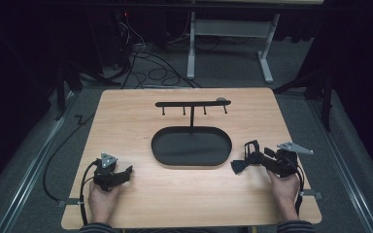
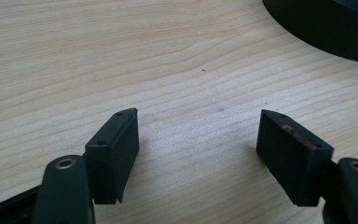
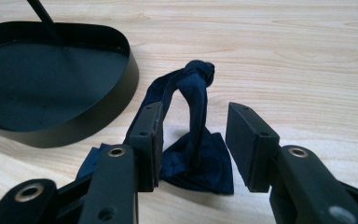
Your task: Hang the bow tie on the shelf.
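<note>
A dark blue cloth bow (image 3: 200, 168) with a raised loop lies on the wooden table (image 1: 184, 194), just right of a black oval tray (image 1: 175, 148). My right gripper (image 1: 246, 155) points left at the bow, which shows in the high view as a dark patch (image 1: 237, 166). In the right gripper view the loop stands between the jaws of that gripper (image 3: 196, 126). The left pad (image 3: 149, 140) is against the cloth, and the right pad is apart from it. My left gripper (image 1: 125, 174) rests open at the front left over bare wood, with nothing between the jaws (image 2: 198, 140).
From the tray rises a thin post carrying a black crossbar (image 1: 193, 103) with several small hooks. The tray's wall (image 3: 98, 116) stands close to the left of the right gripper, and its edge (image 2: 326, 28) lies ahead and to the right of the left gripper. Cables lie on the floor beyond the table.
</note>
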{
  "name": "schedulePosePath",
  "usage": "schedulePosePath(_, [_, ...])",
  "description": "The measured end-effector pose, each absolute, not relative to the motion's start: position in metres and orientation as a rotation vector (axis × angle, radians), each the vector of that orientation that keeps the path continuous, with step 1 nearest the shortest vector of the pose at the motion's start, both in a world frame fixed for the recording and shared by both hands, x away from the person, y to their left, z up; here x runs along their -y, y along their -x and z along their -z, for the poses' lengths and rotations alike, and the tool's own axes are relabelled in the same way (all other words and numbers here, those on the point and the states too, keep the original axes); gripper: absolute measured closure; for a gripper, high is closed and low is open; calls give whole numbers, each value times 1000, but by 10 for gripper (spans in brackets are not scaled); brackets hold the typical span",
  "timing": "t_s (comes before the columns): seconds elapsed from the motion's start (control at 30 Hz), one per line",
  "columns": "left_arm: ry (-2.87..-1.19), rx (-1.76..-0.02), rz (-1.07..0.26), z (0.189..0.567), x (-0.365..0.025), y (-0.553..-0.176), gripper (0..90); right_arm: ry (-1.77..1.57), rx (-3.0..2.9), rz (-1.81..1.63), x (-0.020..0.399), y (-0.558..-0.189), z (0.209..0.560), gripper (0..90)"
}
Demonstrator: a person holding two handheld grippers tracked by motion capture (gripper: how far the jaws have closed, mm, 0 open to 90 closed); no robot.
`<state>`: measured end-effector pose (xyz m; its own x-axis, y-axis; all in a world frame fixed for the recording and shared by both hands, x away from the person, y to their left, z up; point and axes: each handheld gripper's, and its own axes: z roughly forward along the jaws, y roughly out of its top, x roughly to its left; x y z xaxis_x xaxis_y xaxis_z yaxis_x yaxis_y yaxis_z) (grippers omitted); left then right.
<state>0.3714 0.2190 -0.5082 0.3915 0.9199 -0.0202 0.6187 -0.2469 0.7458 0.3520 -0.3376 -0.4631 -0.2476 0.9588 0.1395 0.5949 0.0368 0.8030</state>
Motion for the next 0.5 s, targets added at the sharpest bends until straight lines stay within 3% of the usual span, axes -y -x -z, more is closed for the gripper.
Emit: schedulePosePath(0.5, [-1970, -1315, -565, 508, -219, -371, 304, -1619, -1895, -1106, 336, -375, 465, 645])
